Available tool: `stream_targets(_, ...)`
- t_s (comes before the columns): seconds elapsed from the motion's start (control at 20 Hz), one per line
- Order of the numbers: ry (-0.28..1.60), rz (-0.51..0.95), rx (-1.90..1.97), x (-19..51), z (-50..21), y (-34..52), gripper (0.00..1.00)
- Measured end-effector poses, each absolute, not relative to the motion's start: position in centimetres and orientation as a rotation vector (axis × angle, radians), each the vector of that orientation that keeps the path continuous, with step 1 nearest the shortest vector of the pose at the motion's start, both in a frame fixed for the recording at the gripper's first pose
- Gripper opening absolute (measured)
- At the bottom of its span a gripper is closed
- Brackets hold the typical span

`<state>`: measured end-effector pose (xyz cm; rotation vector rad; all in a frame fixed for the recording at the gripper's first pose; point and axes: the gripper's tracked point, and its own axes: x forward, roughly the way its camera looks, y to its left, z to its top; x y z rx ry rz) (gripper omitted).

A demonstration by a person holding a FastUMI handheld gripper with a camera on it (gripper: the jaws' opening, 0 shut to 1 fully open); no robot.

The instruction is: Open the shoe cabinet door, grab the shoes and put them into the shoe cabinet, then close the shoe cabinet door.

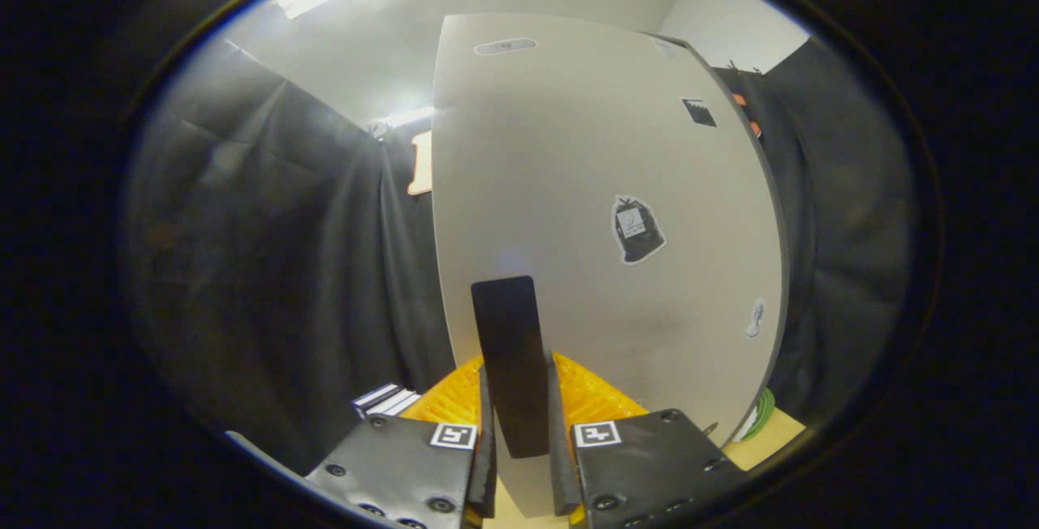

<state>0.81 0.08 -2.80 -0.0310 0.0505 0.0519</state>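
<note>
Shoe cabinet door point(601, 188), pale and sticker-dotted, looms just ahead of the gripper point(519, 399), its lower edge cut off behind the fingers. From 9 o'clock, booth cloth point(268, 253) hangs beyond the door's left edge; at 12 o'clock the fingers pinch a dark handle point(511, 359). What lies behind the door is hidden.

Gripper point(519, 383) fingers clamp black handle point(511, 350) on cabinet door point(601, 188).
</note>
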Motion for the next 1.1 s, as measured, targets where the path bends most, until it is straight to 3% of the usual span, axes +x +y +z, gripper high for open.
stream_targets(0.65, 0.074, 0.158, -0.040, -7.1, -1.0, -4.4, 0.25)
stream_targets(1.1, 0.045, 0.051, -0.024, -13.9, 1.5, -12.8, 0.24)
